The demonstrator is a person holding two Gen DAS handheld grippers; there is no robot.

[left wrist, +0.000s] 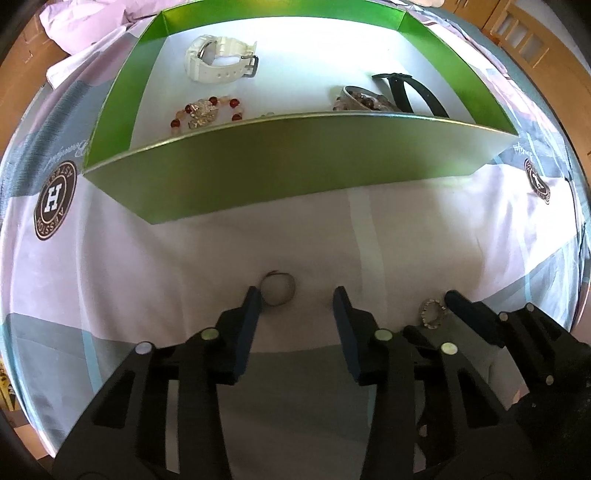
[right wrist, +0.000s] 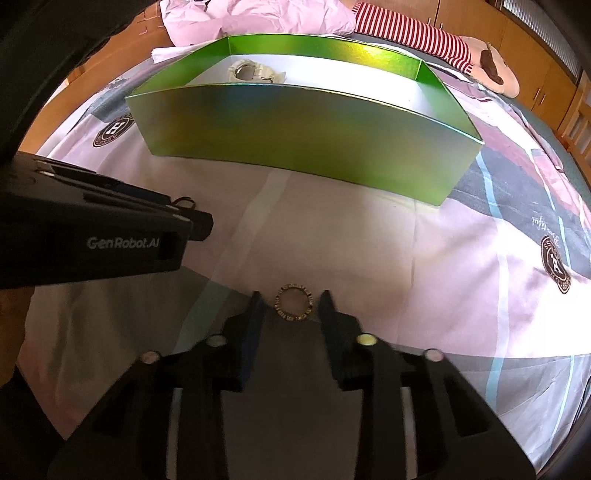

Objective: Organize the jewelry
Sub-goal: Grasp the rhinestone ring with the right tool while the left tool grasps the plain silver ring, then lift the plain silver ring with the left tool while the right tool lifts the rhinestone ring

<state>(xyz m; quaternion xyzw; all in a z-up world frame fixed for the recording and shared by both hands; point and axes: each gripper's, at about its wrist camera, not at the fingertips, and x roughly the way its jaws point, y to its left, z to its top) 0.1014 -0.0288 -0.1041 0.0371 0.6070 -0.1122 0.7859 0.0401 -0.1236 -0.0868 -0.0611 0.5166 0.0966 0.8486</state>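
A green box [left wrist: 295, 166] with a white floor stands on the bedsheet; it also shows in the right wrist view [right wrist: 295, 133]. Inside lie a white watch [left wrist: 218, 61], a red bead bracelet [left wrist: 207, 110], a beaded bracelet [left wrist: 364, 99] and a black strap [left wrist: 410, 92]. A plain ring [left wrist: 277, 288] lies on the sheet just ahead of my open left gripper [left wrist: 297, 301], by its left finger. A studded ring [right wrist: 294, 302] lies between the fingertips of my open right gripper [right wrist: 291, 299]; it also shows in the left wrist view [left wrist: 431, 313].
The patterned bedsheet [right wrist: 424, 258] has round brown logos [left wrist: 54, 201]. A crumpled pink blanket [right wrist: 258, 18] and a striped plush toy [right wrist: 424, 37] lie behind the box. Wooden furniture [right wrist: 535, 55] stands at the far right.
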